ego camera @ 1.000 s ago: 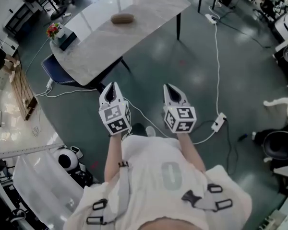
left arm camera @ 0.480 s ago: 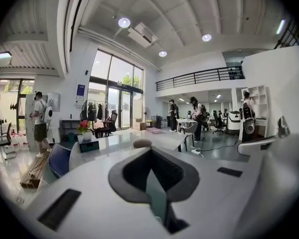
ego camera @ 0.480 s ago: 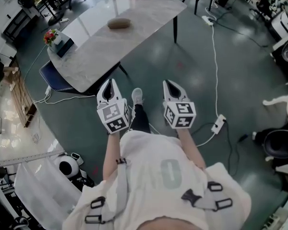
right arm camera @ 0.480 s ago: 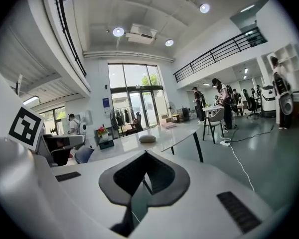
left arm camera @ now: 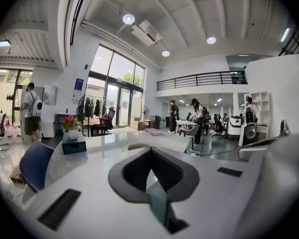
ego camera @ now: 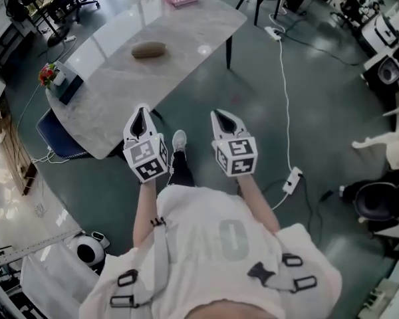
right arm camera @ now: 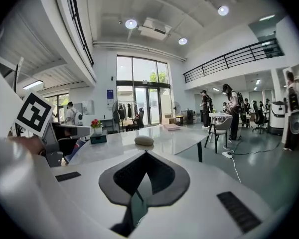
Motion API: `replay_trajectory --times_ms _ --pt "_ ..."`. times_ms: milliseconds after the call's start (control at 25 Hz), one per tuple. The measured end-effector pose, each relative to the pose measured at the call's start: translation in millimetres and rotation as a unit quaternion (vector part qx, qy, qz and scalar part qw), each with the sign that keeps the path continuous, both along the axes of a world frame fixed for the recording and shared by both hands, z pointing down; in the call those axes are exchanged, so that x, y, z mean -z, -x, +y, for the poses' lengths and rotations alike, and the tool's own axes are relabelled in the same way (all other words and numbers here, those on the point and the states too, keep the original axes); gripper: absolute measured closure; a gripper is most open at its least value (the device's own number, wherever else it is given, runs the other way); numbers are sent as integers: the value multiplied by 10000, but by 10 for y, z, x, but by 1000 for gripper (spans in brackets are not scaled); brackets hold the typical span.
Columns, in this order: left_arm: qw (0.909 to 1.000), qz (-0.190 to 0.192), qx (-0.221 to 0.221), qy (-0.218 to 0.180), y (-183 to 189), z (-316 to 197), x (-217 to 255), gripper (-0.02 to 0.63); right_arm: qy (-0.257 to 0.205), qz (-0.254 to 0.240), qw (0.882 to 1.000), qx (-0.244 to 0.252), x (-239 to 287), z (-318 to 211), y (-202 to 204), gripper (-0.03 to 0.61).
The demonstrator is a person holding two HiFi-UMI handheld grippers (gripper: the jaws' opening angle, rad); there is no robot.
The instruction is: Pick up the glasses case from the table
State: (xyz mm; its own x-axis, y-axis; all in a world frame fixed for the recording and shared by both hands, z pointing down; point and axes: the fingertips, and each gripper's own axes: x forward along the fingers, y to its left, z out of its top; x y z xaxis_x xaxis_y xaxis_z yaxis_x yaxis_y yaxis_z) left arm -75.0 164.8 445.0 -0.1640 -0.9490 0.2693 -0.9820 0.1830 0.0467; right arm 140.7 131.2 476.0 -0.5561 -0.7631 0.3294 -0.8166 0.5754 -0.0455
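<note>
The worktop point(ego camera: 106, 92) and the glasses case point(ego camera: 149, 49) on it are nearer now, but the closed, empty left tongs point(ego camera: 141, 111) and right tongs point(ego camera: 221, 115) are not there yet.

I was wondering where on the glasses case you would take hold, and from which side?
Grip the glasses case at its middle, across the narrow width. It lies flat on the table, a rounded oblong with clear space around it, so I would come from the near long side, slightly above.

Greenish floor point(ego camera: 332, 98), tall windows point(right arm camera: 139, 83), apparently daylit
</note>
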Motion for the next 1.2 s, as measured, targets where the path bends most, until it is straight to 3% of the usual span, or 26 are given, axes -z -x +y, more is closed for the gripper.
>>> replay_trajectory --times_ms 240,480,680,880,1200 --pt "9995 64 22 303 383 -764 -51 612 250 99 9996 -45 -12 -750 341 577" --pt "9994 -12 -81 333 850 -1743 105 612 390 176 9989 -176 31 -1676 736 577" --pt "9988 162 -203 404 1208 -2465 67 612 499 132 9980 -375 44 -2362 1046 577" --pt "9979 426 -180 455 1451 -2829 -74 612 506 176 9978 -394 67 -2787 1278 577" --pt "9977 494 -134 450 1550 -3015 -169 612 493 303 9983 -108 47 -3115 1572 577"
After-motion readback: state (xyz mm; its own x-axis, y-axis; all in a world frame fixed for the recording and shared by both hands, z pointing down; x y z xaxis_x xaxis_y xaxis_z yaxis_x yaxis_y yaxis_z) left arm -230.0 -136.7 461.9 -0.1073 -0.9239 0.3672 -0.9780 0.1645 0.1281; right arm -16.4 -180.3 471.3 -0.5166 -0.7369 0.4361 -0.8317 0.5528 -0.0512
